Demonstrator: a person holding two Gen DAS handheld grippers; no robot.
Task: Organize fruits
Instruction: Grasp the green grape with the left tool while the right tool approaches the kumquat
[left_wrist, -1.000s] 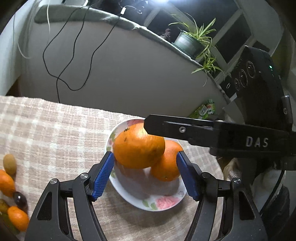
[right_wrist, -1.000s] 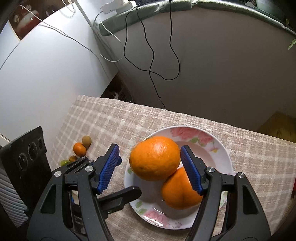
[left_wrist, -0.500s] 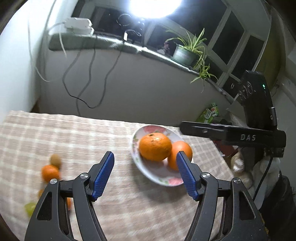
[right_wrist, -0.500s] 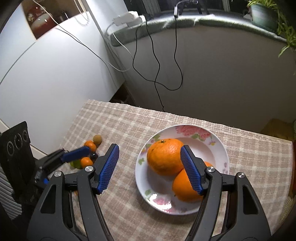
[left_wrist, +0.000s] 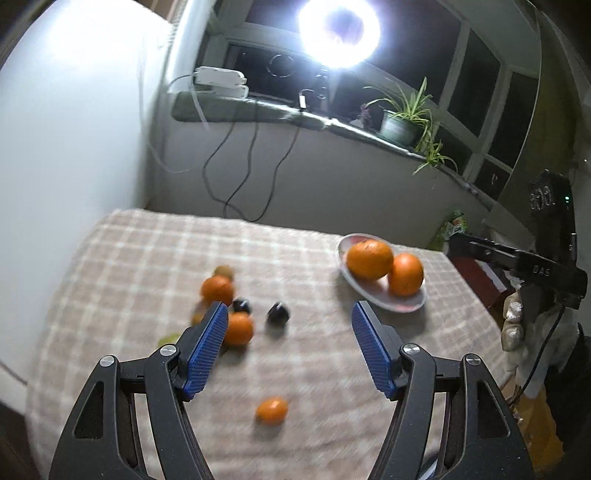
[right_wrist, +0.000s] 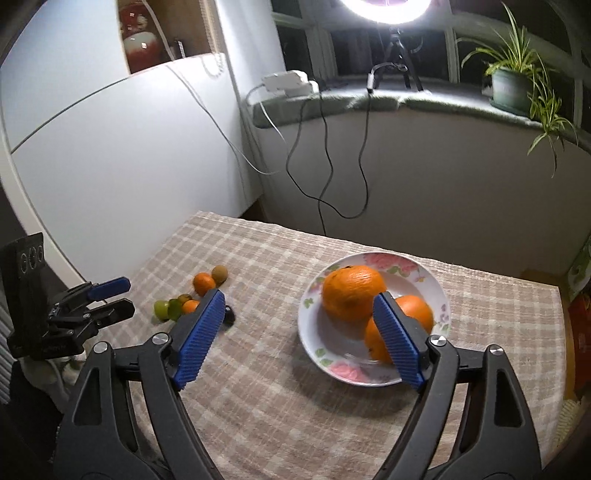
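Note:
Two large oranges (right_wrist: 352, 291) lie in a flowered white plate (right_wrist: 424, 275) on the checked tablecloth; the left wrist view shows the plate (left_wrist: 369, 291) at the right. A cluster of small fruits sits to the left: small oranges (left_wrist: 217, 290), dark fruits (left_wrist: 277, 312), a brown one (right_wrist: 219, 274) and green ones (right_wrist: 161, 308). One small orange (left_wrist: 271, 410) lies apart, nearer. My left gripper (left_wrist: 290, 345) hangs open and empty above the cloth beside the cluster. My right gripper (right_wrist: 299, 334) is opening, empty, above the cloth left of the plate.
The checked tablecloth (right_wrist: 266, 387) covers a small table against a white wall. Black cables (right_wrist: 325, 162) hang from a windowsill with a potted plant (right_wrist: 513, 85). A ring light (left_wrist: 338, 31) glares above. A gloved hand (left_wrist: 515, 325) holds the right gripper at the table's right edge.
Both grippers have pulled back and up from the plate, so the oranges look smaller. The left view has swung to the small fruit cluster. The right jaws have spread wider.

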